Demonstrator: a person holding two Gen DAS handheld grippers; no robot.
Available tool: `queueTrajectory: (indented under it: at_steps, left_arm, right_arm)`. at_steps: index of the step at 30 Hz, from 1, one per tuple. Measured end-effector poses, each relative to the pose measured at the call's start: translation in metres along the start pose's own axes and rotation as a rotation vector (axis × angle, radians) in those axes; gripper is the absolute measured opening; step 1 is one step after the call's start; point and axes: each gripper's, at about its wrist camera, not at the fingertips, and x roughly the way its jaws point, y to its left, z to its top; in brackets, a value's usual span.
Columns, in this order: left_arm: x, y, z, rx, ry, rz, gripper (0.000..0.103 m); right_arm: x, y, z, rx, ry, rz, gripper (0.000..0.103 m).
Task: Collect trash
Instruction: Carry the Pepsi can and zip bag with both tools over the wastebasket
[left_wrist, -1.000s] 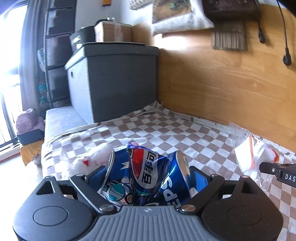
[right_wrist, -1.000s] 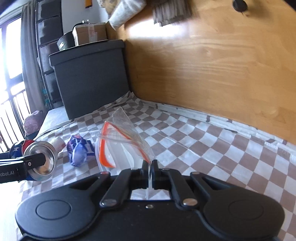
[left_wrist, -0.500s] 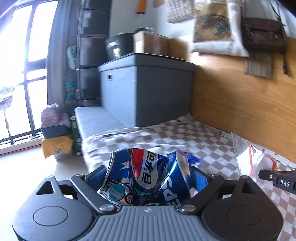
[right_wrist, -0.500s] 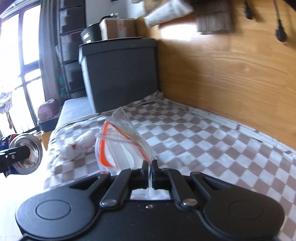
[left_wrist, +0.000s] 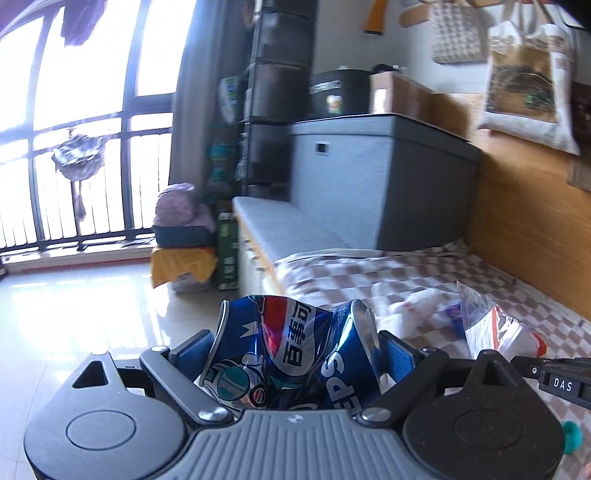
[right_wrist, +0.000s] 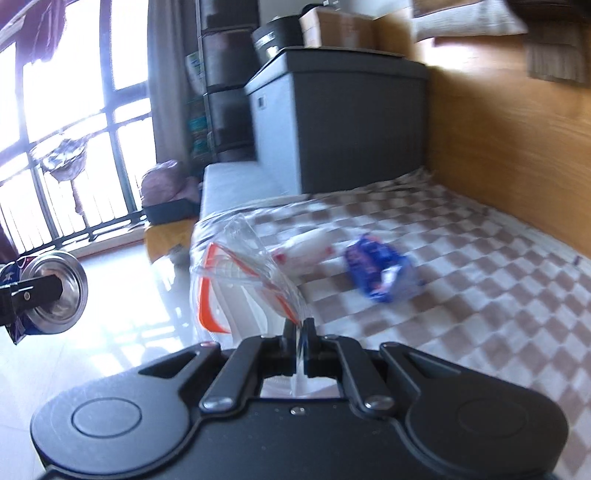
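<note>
A crushed blue Pepsi can (left_wrist: 291, 354) is clamped crosswise between the wide-set jaws of the left gripper (left_wrist: 295, 350), its blue pads pressed against the can's two ends; the can is held in the air over the pale tiled floor (left_wrist: 81, 314). In the right wrist view the same can shows at the far left, its silver base turned toward the camera. The jaws of the right gripper (right_wrist: 297, 328) are together, pinched on the edge of a clear plastic zip bag (right_wrist: 236, 273) with an orange seal, which stands up and to the left of the jaws. On the brown-and-white checked bed cover (right_wrist: 480, 295) a blurred white wrapper with red marks (right_wrist: 306, 251) and a crumpled blue wrapper (right_wrist: 380, 273) are seen lying near each other, to the right of the bag. A grey storage box (left_wrist: 380, 177) stands at the far end of the bed, beside the wooden wall panel (right_wrist: 517, 147).
</note>
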Motion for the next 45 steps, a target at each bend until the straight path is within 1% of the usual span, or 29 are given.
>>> queueTrajectory:
  at_steps: [5,11,16,19,20,23,25,28,32,35,40,45]
  left_arm:
    - [0.001,0.038,-0.014,-0.039,0.019,0.046,0.093]
    - [0.014,0.082,-0.047,-0.118,0.087,0.092,0.093]
    - [0.027,0.116,-0.084,-0.196,0.158,0.141,0.093]
    - [0.033,0.135,-0.101,-0.235,0.192,0.164,0.093]
    - [0.035,0.139,-0.106,-0.244,0.202,0.171,0.093]
    - [0.041,0.149,-0.115,-0.271,0.222,0.178,0.093]
    - [0.045,0.151,-0.119,-0.286,0.229,0.177,0.093]
    - [0.052,0.149,-0.122,-0.3,0.235,0.167,0.093]
    - [0.054,0.147,-0.124,-0.303,0.231,0.154,0.093]
    - [0.055,0.151,-0.124,-0.313,0.225,0.162,0.093]
    - [0.061,0.16,-0.132,-0.331,0.241,0.182,0.093]
    - [0.075,0.166,-0.148,-0.342,0.289,0.189,0.093]
  right_arm:
    - [0.015,0.043,-0.009,-0.034,0.043,0.044,0.003]
    - [0.037,0.091,-0.029,-0.106,0.098,0.081,0.004]
    - [0.047,0.132,-0.045,-0.265,0.081,0.05,0.008]
    - [0.051,0.147,-0.05,-0.329,0.049,-0.007,0.007]
    - [0.052,0.15,-0.051,-0.343,0.035,-0.033,0.006]
    - [0.052,0.147,-0.046,-0.325,0.013,-0.078,0.004]
    - [0.049,0.145,-0.043,-0.3,0.004,-0.084,0.003]
    - [0.043,0.149,-0.04,-0.251,-0.002,-0.03,0.003]
    - [0.04,0.168,-0.036,-0.243,-0.006,0.066,0.003]
    - [0.047,0.182,-0.037,-0.226,0.015,0.124,0.003]
    - [0.072,0.197,-0.054,-0.217,0.09,0.185,0.003]
    - [0.108,0.2,-0.086,-0.206,0.215,0.212,0.003]
